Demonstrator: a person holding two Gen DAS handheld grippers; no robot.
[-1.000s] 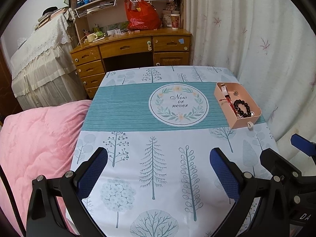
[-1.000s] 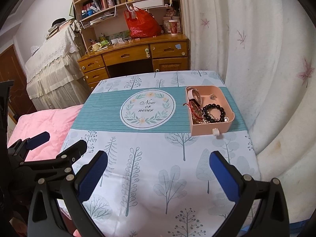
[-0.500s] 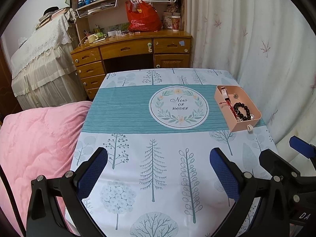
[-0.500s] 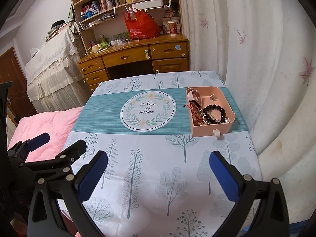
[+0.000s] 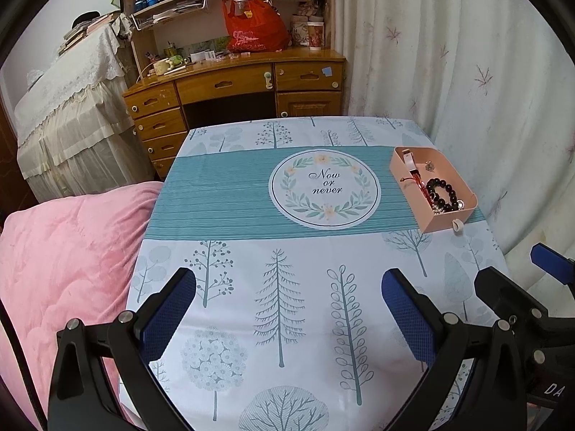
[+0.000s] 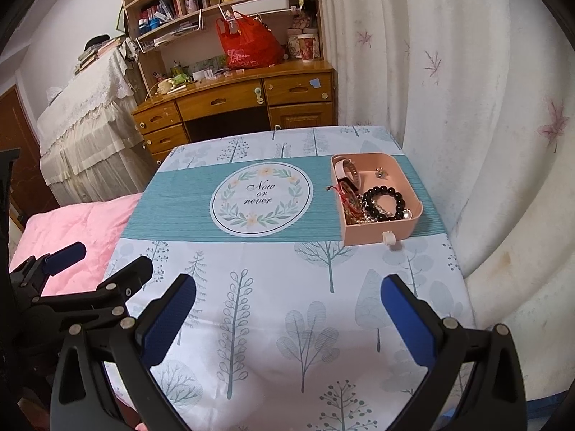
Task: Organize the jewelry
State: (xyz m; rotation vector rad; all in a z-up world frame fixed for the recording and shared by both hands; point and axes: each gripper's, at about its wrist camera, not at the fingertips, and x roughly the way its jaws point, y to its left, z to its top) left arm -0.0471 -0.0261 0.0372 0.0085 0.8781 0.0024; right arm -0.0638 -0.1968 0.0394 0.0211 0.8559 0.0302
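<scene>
Upper right of right-wrist frame: pink tray with jewelry, long axis receding; right gripper nearer, left gripper farther; both jaws apart, empty.

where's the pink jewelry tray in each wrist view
Left wrist: the pink tray sits at the right edge of the table, mid-height in the picture.
Right wrist: the pink tray lies right of centre, a little above mid-height.
Shared landmark: the round "Now or never" print, just left of the tray in both.

tablecloth: white, teal band, tree print | tray: pink | beaded bracelet: black | quilt: pink | fingers: blue pads
</scene>
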